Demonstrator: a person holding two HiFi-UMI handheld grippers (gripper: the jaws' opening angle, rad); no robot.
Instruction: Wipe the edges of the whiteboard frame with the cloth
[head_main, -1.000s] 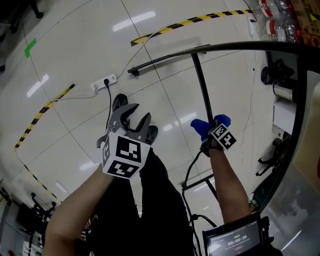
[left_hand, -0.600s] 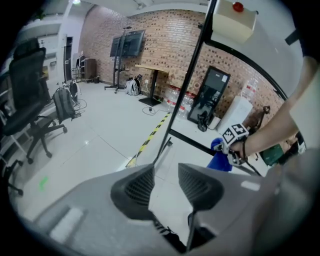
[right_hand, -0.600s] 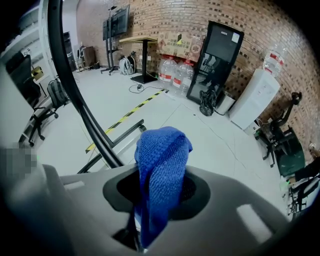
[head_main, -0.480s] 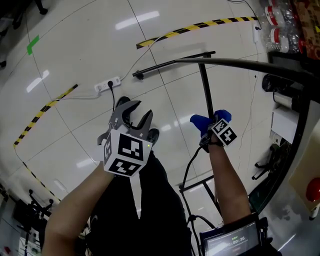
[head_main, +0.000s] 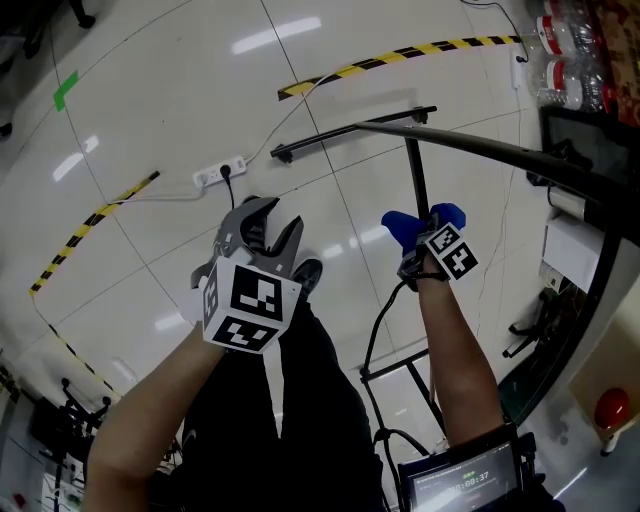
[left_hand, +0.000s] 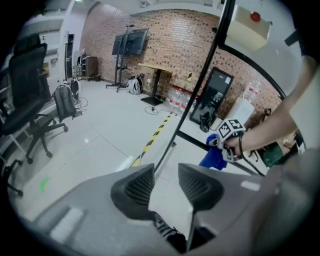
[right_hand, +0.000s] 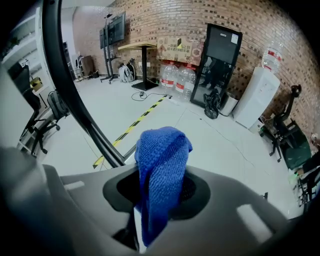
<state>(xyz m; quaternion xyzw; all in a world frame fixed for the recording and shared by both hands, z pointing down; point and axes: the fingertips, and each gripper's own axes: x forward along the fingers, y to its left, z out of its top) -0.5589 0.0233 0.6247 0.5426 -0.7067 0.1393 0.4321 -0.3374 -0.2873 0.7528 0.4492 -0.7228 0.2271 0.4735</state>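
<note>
Right gripper (head_main: 422, 230) pinches my blue cloth (right_hand: 162, 160), which sits just beside the black frame (right_hand: 55, 45) with no contact visible. Left gripper (left_hand: 164, 186) is narrowly parted and empty. Risk: the floppy cloth tip skims past the edge, or snags and pulls free.

1. I take this for an office-style lab: brick wall (left_hand: 170, 30) at twelve o'clock, office chair (left_hand: 30, 100) at nine.
2. I see a screen on a stand (left_hand: 131, 41) at eleven.
3. Big water bottles (right_hand: 177, 77) at twelve, striped floor tape (head_main: 400, 55) at one.
</note>
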